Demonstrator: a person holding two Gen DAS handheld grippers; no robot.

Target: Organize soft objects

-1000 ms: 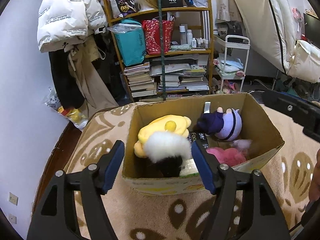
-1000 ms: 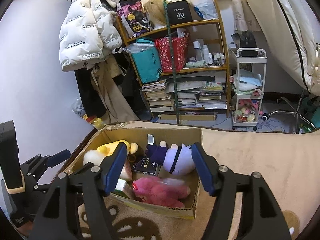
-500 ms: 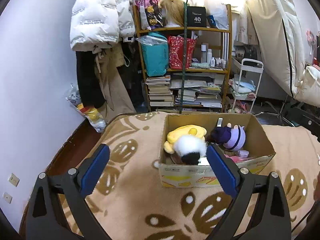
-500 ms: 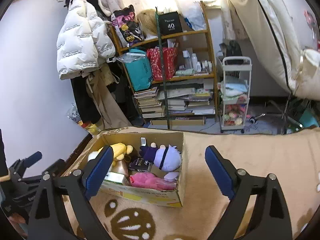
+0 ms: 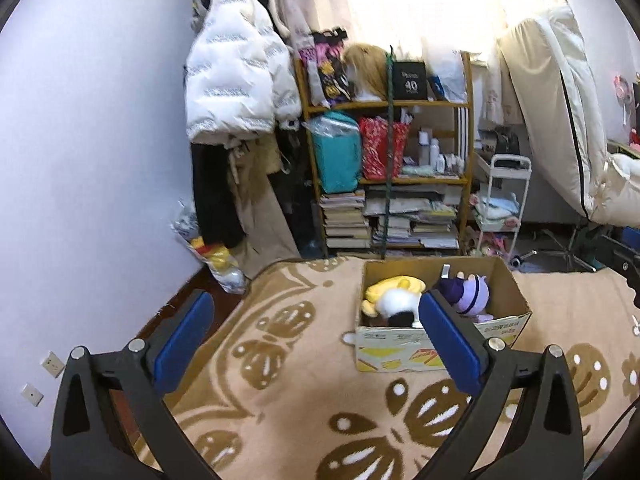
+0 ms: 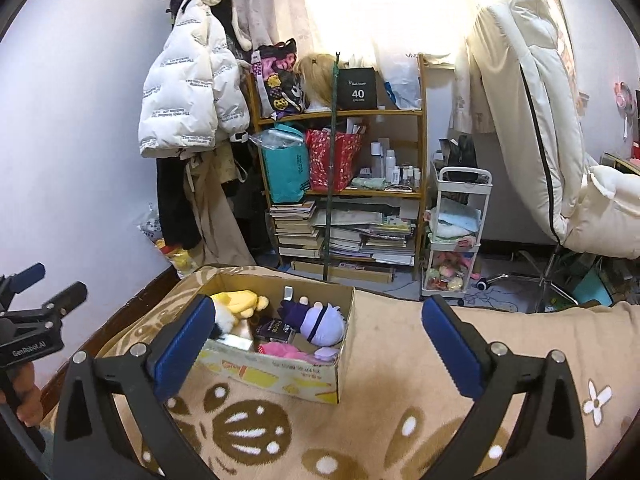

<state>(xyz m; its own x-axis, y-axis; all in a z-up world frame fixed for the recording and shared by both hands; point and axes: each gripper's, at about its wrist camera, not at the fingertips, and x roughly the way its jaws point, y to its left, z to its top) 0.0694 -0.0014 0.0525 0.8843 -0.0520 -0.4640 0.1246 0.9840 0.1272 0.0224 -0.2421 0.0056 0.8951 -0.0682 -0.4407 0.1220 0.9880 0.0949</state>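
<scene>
Box (image 5: 442,346) of plushies sits on the tan patterned blanket (image 5: 304,392), cardboard, top open, w/ yellow print on the front wall. Inside: a yellow plush (image 5: 394,286) at the back left, a white fluffy one (image 5: 394,302) right in front of it w/ smth black under it, a purple plush (image 5: 470,292) at the back right, and a pink one (image 6: 282,350) low at the front, seen best from the right wrist cam. There's also a small dark box (image 6: 274,328) lying btw the toys.

Left hand-held gripper (image 5: 316,340) has its blue pads spread wide, nothing btw them, just blanket. Its right pad overlaps the box in the view, but whether it touches is hard to say. Right hand-held gripper (image 6: 316,340) is spread just as wide and grips nothing either; the box shows btw its fingers, toward the left one. In the right cam the left gripper also pokes in at the far left edge, a bit of the person's hand (image 6: 24,400) under it.

Bg is pretty cluttered: wooden shelf (image 6: 340,192) packed w/ books, a teal bag (image 6: 286,168) and a red bag (image 6: 332,160), a white puffer jacket (image 6: 188,100) hanging to its left, a small white cart (image 6: 456,232) to its right, and a cream mattress (image 6: 532,92) leaning upright on the far right.
</scene>
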